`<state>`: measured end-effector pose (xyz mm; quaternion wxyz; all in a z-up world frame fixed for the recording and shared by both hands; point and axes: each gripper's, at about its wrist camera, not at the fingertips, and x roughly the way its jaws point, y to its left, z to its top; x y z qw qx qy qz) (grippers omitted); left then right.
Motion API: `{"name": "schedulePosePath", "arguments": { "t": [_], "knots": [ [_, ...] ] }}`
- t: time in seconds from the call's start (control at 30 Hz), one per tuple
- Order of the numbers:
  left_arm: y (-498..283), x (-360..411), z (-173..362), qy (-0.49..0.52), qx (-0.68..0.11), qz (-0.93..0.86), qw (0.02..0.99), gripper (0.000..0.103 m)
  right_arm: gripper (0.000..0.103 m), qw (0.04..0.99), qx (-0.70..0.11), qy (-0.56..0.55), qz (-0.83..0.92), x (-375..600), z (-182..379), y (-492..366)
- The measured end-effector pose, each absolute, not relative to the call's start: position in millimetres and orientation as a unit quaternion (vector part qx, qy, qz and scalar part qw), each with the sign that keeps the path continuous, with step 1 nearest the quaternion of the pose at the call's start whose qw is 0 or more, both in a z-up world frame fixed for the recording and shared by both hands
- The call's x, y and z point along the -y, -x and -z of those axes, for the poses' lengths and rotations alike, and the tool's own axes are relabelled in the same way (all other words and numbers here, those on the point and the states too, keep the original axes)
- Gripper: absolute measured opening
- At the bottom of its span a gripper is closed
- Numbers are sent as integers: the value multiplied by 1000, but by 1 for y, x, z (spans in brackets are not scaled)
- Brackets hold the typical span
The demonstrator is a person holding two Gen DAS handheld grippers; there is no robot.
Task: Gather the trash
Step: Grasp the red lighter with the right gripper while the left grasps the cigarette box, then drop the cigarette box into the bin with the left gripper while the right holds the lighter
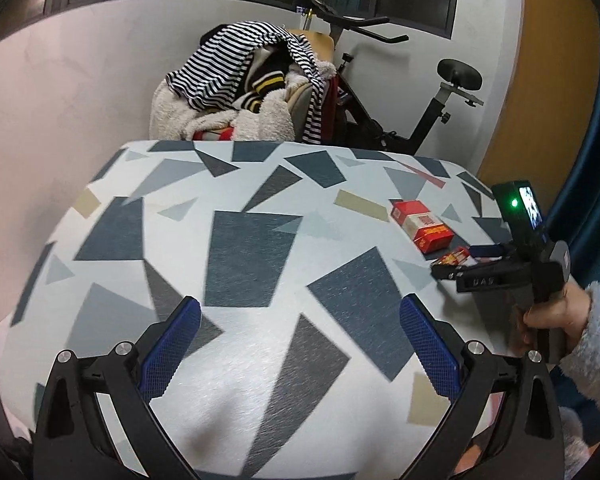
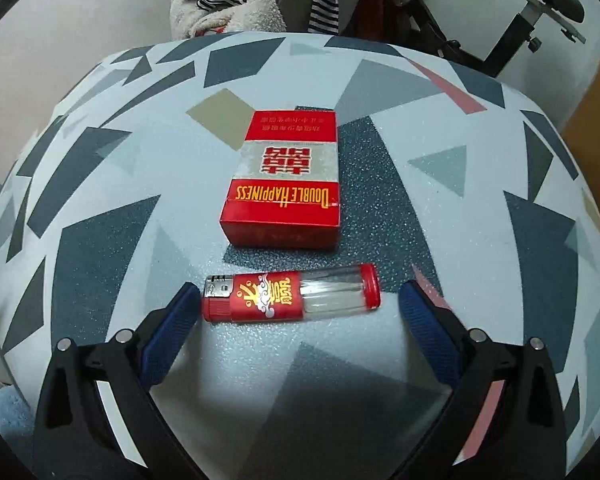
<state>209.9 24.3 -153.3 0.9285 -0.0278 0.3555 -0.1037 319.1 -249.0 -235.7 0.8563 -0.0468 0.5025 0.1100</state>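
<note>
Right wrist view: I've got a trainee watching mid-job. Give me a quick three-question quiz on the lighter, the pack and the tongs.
1. True or false: the right tongs are shut on the lighter.
2. Which lies farther from the right wrist camera: A) the lighter, B) the cigarette pack?
3. Fill in: the left tongs are open over the patterned ____, holding nothing.

Key
1. False: both blue fingers stand apart, one off each end of the lighter, which lies crosswise between them.
2. B
3. tablecloth
</note>
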Motion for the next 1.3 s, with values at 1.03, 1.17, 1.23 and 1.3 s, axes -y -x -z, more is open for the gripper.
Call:
{"name": "schedulePosePath", "arguments": {
  "t": [1.03, 1.17, 1.23, 1.3],
  "knots": [
    [-405, 195, 232, -10, -482, 124, 867, 63, 83, 911, -409, -35, -33, 396, 168, -247],
    [-390, 180, 223, -8, -478, 147, 866, 62, 84, 911, -408, -36, -37, 394, 166, -242],
    [-378, 168, 216, 6, -472, 155, 868, 61, 84, 912, -407, -36, -42, 388, 165, -237],
    [-363, 154, 207, 15, -464, 166, 870, 61, 83, 912, -407, -35, -50, 381, 163, -234]
  ]
}}
